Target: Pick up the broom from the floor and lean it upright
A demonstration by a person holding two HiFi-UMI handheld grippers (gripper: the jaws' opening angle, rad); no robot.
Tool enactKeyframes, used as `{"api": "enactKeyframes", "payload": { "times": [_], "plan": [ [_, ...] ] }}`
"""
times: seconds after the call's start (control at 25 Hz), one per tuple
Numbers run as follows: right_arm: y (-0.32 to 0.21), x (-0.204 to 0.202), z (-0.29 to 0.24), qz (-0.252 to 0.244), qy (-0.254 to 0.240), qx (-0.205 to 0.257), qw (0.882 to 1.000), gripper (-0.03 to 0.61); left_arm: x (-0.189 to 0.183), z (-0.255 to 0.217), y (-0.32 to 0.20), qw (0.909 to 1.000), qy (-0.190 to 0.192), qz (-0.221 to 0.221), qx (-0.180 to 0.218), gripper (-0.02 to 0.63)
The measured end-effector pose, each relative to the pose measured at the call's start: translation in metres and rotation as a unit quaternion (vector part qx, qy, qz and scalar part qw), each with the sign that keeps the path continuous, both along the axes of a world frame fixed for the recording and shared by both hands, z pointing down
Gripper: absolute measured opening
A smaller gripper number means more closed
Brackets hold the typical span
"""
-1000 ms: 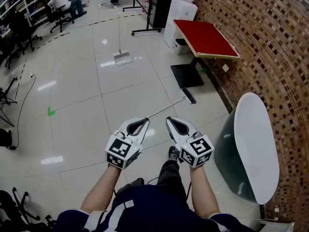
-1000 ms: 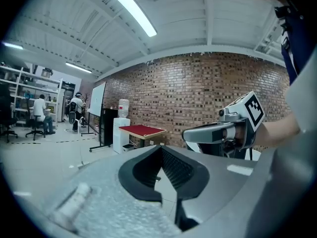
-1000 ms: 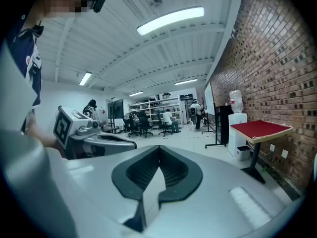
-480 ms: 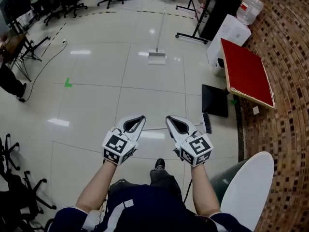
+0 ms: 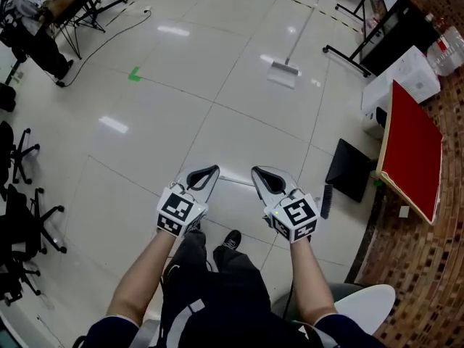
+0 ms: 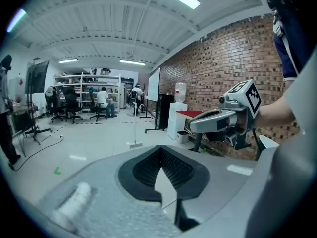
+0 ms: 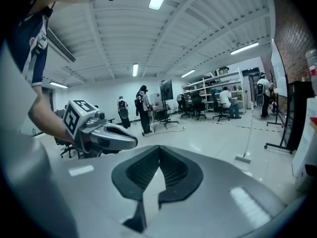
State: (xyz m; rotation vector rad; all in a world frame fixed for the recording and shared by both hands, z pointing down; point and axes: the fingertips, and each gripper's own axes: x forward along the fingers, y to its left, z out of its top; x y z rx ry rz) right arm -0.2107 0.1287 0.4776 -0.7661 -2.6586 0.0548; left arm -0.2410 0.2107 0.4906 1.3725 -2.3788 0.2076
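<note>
The broom lies flat on the pale tiled floor; its dark brush head [image 5: 325, 201] shows just right of my right gripper, and a short pale stretch of its handle [image 5: 233, 182] shows between the two grippers. My left gripper [image 5: 208, 172] and right gripper [image 5: 259, 172] hang side by side above the floor in front of the person, both shut and holding nothing. In the left gripper view the jaws of the left gripper [image 6: 159, 148] meet, with the right gripper [image 6: 223, 121] off to the right. The right gripper [image 7: 159, 148] also shows its jaws together.
A flat mop [image 5: 283, 72] stands on the floor farther out. At the right are a red table [image 5: 413, 147], a black base plate [image 5: 351, 170], a white box [image 5: 402, 78] and a brick wall. Office chairs [image 5: 22, 216] stand at the left, a white round table [image 5: 366, 307] behind.
The person has turned, and the floor has swung round in the head view. The brush head has shifted from above the grippers to beside the right one. Both grippers have stayed shut and empty.
</note>
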Motion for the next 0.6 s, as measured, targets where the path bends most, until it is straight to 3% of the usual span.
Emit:
{"api": "enactKeyframes", "payload": {
  "times": [0.24, 0.44, 0.6],
  "plan": [
    [0.023, -0.024, 0.077, -0.056, 0.05, 0.035, 0.997, 0.02, -0.03, 0.076, 0.016, 0.9985, 0.039, -0.032, -0.02, 0.001],
    [0.036, -0.043, 0.192, -0.098, 0.086, 0.07, 0.989, 0.051, -0.058, 0.173, 0.031, 0.9975, 0.037, -0.041, -0.044, 0.002],
    [0.049, -0.062, 0.29, -0.131, 0.119, 0.08, 0.981, 0.071, -0.079, 0.261, 0.041, 0.9953, 0.057, -0.049, -0.061, 0.002]
  ]
}}
